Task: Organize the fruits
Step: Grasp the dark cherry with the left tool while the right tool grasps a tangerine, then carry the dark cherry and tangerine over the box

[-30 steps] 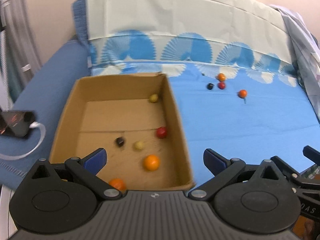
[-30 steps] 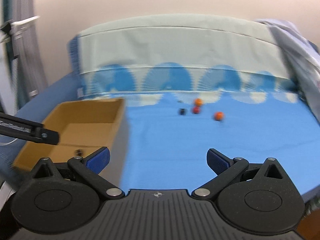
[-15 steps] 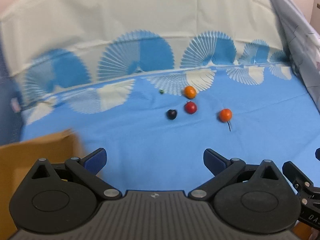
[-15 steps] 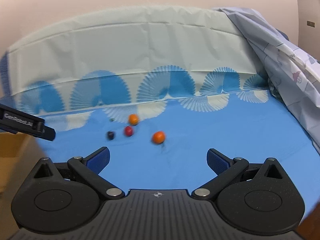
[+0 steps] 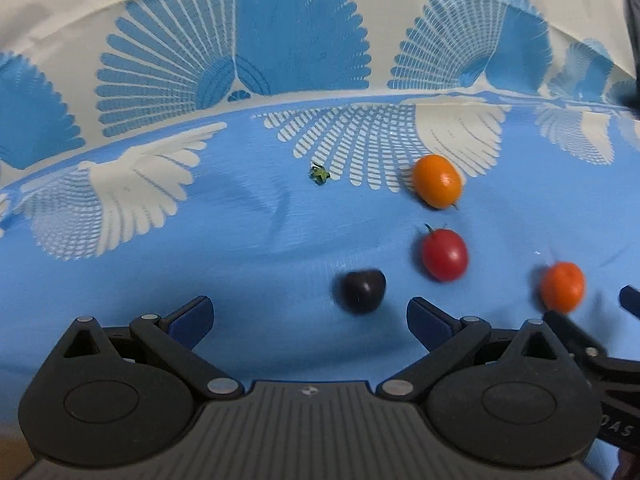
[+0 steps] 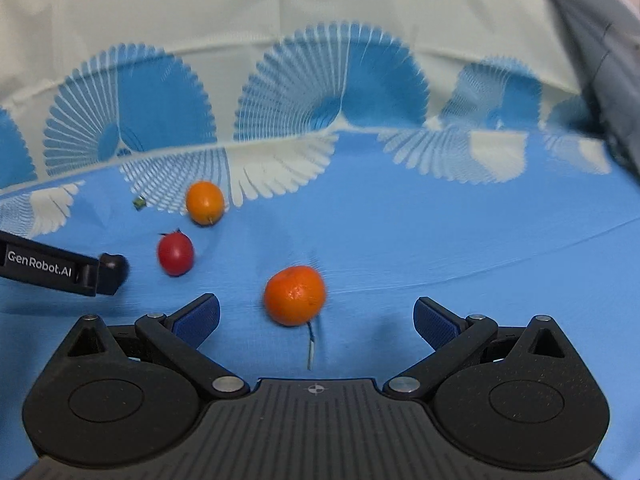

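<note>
both grippers have closed in on the fruits [image 6: 295,295], fingers [image 6: 197,316] spread.

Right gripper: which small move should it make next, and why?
Probably ease the right gripper forward and a little down, then close. Its jaws are open, and the mandarin lies on the blue sheet just ahead, roughly centred between the fingers, with no other fruit touching it.
</note>
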A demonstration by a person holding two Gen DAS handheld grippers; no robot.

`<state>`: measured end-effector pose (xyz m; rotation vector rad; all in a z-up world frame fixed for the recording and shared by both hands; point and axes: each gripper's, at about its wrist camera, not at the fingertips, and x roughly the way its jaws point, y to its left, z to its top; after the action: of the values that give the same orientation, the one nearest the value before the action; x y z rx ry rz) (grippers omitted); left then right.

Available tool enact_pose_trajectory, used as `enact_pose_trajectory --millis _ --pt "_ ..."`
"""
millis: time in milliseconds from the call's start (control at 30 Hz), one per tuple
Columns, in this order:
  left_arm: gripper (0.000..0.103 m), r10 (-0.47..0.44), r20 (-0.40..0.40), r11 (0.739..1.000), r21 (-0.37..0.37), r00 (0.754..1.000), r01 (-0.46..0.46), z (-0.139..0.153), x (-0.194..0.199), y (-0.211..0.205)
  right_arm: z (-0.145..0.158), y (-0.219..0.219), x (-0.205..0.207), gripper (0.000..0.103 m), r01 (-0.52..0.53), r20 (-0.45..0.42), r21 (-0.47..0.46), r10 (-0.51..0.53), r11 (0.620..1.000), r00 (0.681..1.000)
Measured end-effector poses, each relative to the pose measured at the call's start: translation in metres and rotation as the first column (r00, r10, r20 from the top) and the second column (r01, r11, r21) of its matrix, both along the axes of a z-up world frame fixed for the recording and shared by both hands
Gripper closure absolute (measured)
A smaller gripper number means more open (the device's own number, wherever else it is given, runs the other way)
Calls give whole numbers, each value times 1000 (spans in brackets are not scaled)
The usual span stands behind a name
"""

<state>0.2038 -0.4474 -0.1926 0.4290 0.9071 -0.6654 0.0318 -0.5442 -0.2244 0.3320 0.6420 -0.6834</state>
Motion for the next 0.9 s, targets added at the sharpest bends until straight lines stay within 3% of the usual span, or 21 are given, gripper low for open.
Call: enact_pose_trajectory --millis 100,200,233,267,300,333,367,600,900 --pt "0 -2 -23 1000 29 1000 3 -13 8 -9 -15 -9 9 1 26 -21 28 -25 999 999" --pt "2 -2 -20 1000 11 1000 2 -13 7 -11 -20 -4 12 2 7 -26 -36 -8 999 1000" --pt "16 -3 -23 1000 3 1000 3 -12 6 -11 -19 -1 12 5 -5 -16 -42 4 999 1000" --pt "41 -13 -19 1000 -13 1000 13 -8 3 -10 -17 2 10 20 -20 -1 -53 20 998 1000" --pt "55 -31 -14 999 -28 999 30 -4 -1 -10 -15 7 10 44 -41 3 -71 42 997 999" --pt "75 -52 -28 998 -38 998 51 0 -3 -10 -12 13 10 55 -64 -1 -86 64 994 998" --pt "76 -61 -44 997 -47 997 58 2 -5 -10 -11 18 11 65 -78 -14 -104 77 992 997" --pt "76 -66 -44 994 -88 997 62 22 -23 6 14 24 -1 65 -68 26 -89 71 994 997" --pt "76 -78 -26 976 -207 997 71 104 -85 82 86 75 -65 65 -84 144 -81 95 993 985"
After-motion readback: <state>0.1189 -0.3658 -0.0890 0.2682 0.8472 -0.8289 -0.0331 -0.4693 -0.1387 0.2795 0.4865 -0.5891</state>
